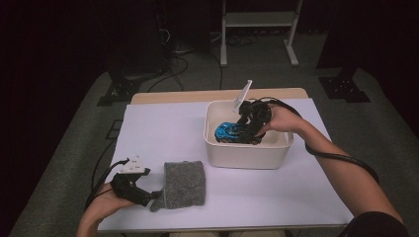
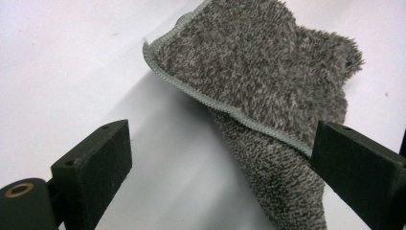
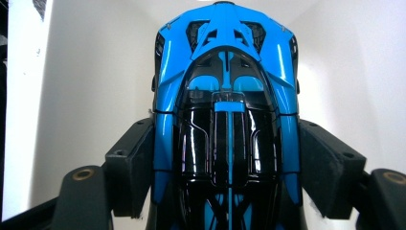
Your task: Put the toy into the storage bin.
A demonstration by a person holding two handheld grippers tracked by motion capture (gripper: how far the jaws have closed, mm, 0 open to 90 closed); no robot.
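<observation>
White bin [image 1: 247, 157] around car [image 1: 228, 132] (gripped)

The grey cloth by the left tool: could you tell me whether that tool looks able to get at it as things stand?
Probably yes. The left tool stands open with the cloth just ahead, its near corner already against one jaw, and only bare table around it. The right tool is off in the tub, out of the way.

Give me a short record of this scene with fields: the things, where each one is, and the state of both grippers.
toy car: blue and black, inside the white tub
right gripper: in the tub, jaws pressed on the car's two sides
cloth: grey, folded, on the white table cover
left gripper: open, jaws either side of a cloth corner
</observation>
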